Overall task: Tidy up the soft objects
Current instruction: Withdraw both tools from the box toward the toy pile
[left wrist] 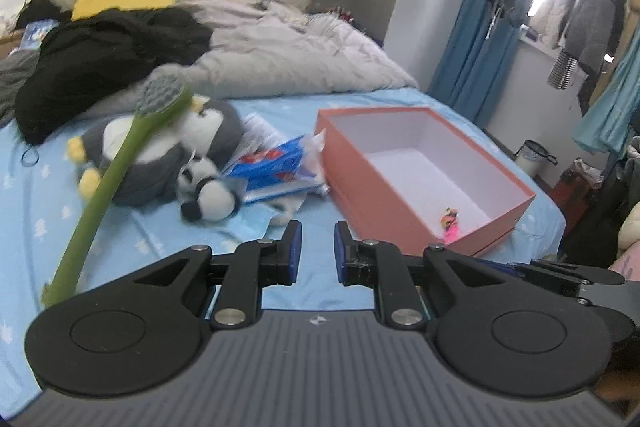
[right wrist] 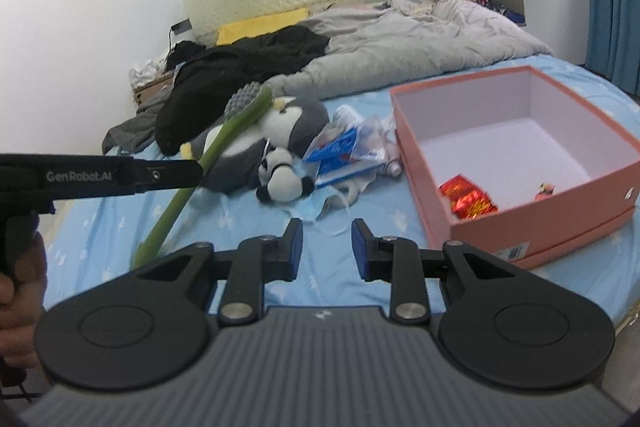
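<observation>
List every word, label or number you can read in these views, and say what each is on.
"GenRobot.AI": white print on the left gripper's black body, seen from the right wrist.
Blue packet: red and white print, too blurred to read.
Sticker on the pink box: too small to read.
Small logo on each camera housing: not legible.

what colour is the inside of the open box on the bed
White inside the box, salmon-pink outside; clearest in the right wrist view.

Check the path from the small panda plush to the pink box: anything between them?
Yes. A blue-and-white plastic package and a crumpled face mask lie between the panda plush and the pink box.
</observation>
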Motion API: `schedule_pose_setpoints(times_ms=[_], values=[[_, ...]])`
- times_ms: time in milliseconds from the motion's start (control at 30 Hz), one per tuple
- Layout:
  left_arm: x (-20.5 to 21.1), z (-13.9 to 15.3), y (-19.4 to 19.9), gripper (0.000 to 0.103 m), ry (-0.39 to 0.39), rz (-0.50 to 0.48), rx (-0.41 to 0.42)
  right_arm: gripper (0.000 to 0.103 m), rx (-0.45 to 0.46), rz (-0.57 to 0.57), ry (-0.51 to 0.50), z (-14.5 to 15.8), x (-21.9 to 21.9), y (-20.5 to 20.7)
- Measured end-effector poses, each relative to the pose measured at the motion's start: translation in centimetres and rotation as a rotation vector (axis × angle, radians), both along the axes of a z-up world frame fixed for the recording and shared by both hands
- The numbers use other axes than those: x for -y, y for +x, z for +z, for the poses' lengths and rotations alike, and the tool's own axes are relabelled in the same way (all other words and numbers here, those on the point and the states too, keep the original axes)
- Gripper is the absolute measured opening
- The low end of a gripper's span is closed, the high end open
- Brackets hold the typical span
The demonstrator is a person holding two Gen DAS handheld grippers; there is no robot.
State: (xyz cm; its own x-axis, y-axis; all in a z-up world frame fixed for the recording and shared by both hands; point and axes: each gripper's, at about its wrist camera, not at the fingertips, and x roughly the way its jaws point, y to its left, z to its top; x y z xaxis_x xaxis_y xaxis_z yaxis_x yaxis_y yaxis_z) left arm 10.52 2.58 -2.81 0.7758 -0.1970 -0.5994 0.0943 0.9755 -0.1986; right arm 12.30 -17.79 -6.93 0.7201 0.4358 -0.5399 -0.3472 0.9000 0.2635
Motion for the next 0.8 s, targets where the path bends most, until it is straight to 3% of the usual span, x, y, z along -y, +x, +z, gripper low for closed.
schedule_pose_setpoints(times_ms=[467,800], values=[[-3.9,-4.7,-3.6,0.019,-0.062,0.116,-0.054,0.031,-0.078,0.070,-0.030,-3.3,-4.0,-1.7],[-5.0,-8.1,0.7,0.020,-0.044,0.135,-0.099,0.031,-0.090,0.079,-0.037,-5.5,-4.6,1.0]])
